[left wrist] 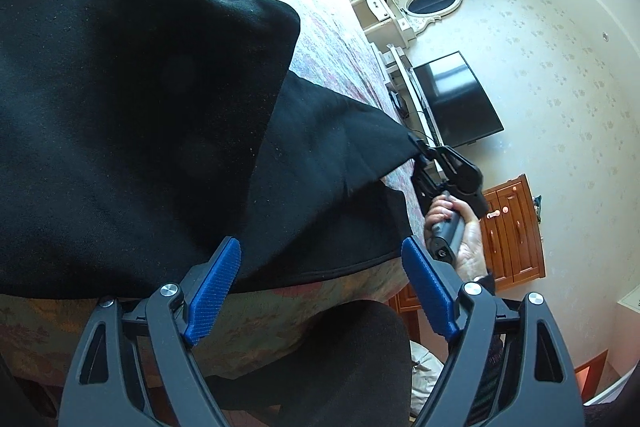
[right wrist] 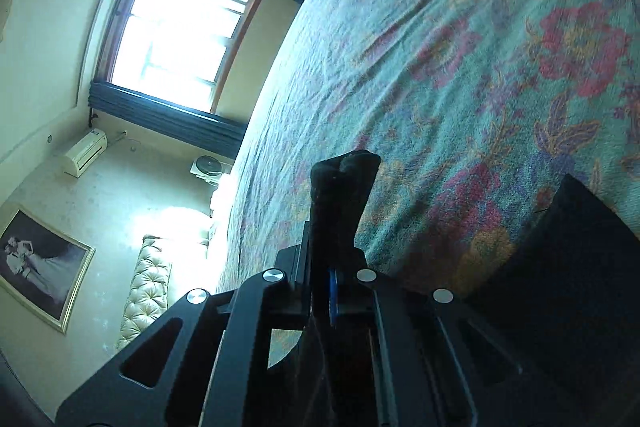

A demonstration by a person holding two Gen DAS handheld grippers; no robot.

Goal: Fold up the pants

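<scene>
While the black pants (left wrist: 132, 115) lie spread on the floral bedspread (right wrist: 460, 47), entry reads as follows.

Item 1, pants: dark fabric, most of it flat on bed, near hem close to bed edge. One corner drawn out to a point toward the right gripper (left wrist: 420, 147). Long axis looks to run from that pinched corner back across the bed, away past the left gripper (left wrist: 320, 259); exact far end not in view.

Item 2, right gripper: jaws closed tight on a bunched fold of pants; wad of black cloth pokes out past the tips in right wrist view. Person's hand (left wrist: 452, 227) wraps the handle. Tilted, pointing across the bed.

Item 3, left gripper: blue pads (left wrist: 218, 287) stand wide apart, nothing between them. Sits at bed edge, just short of the near hem; cloth lies ahead of and below the pads, not touched as far as can be told.

Relation that counts: right side already has its corner; left is the free tool and nearer the near hem. Judged next: left needs to go fwd onto the hem and pinch a matching corner, so both can carry the fabric over along its length.

Risk, est.: thick layers may slip if only the top ply is caught.
</scene>
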